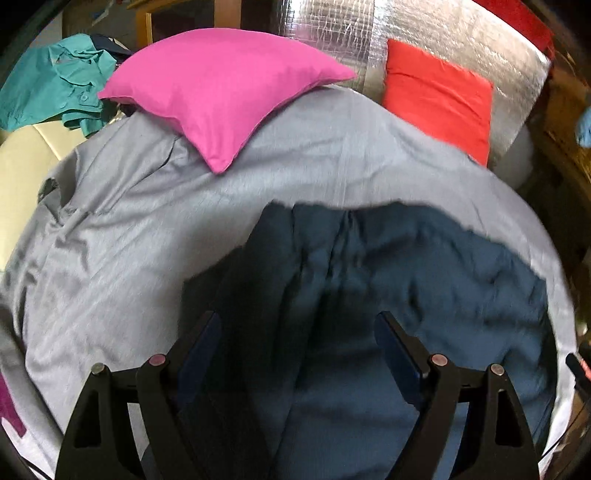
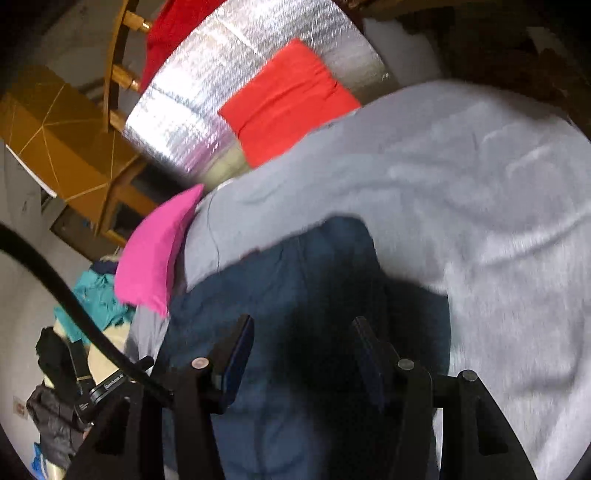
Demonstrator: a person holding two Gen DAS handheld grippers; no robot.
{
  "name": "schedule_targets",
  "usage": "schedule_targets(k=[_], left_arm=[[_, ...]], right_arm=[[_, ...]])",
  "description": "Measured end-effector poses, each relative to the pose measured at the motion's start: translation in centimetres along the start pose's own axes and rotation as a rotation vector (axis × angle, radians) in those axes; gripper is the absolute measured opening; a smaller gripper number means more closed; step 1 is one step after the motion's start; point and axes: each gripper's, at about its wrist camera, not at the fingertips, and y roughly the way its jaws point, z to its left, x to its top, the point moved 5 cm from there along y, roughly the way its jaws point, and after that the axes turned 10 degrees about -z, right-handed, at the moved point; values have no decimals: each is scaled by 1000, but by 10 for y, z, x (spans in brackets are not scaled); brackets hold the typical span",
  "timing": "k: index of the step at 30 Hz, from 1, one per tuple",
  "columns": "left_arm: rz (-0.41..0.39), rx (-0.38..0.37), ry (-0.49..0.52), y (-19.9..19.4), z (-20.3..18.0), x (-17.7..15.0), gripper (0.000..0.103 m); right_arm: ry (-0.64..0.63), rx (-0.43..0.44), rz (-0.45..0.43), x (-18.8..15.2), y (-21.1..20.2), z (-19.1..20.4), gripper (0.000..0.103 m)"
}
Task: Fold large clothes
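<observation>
A dark blue garment (image 1: 424, 266) lies spread on the grey bed sheet (image 1: 147, 229), its far edge roughly straight. My left gripper (image 1: 298, 319) hovers over the garment's near part with its fingers wide apart and nothing between the pads. In the right wrist view the same blue garment (image 2: 295, 266) fills the lower middle of the sheet (image 2: 480, 184). My right gripper (image 2: 303, 323) hangs above it with the jaws about half apart. A dark shadow lies between them, and no cloth is pinched. Both views are blurred by motion.
A pink pillow (image 1: 221, 92) and a red pillow (image 1: 439, 99) lie at the head of the bed against silver foil padding (image 1: 332, 33). A crumpled teal garment (image 1: 48, 88) sits at the far left. Wooden furniture (image 2: 55, 147) and a black cable (image 2: 55, 288) are beside the bed.
</observation>
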Motion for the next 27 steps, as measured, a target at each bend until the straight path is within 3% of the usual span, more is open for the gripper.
schedule_targets(k=[4, 6, 11, 13, 15, 21, 23, 25, 27], left_arm=[[-25, 42, 26, -18, 16, -20, 86], [4, 73, 18, -18, 28, -35, 86], [26, 40, 4, -8, 45, -63, 87], [23, 11, -32, -13, 50, -65, 87], [1, 5, -36, -22, 53, -66, 87], [-89, -27, -74, -66, 71, -73, 87], [-82, -33, -93, -71, 77, -81, 87], [-59, -43, -96, -71, 78, -90, 86], [-31, -36, -81, -66, 76, -96, 86]], right_arm=[[32, 13, 54, -23, -3, -6, 58], [34, 3, 83, -35, -5, -10, 58], [24, -18, 149, -60, 2, -20, 60], [46, 2, 143, -62, -2, -19, 71], [81, 26, 123, -62, -13, -18, 75], [91, 72, 65, -66, -52, -16, 76], [88, 81, 62, -72, -60, -14, 75], [83, 80, 53, -77, -66, -11, 62], [81, 82, 62, -81, -64, -8, 55]])
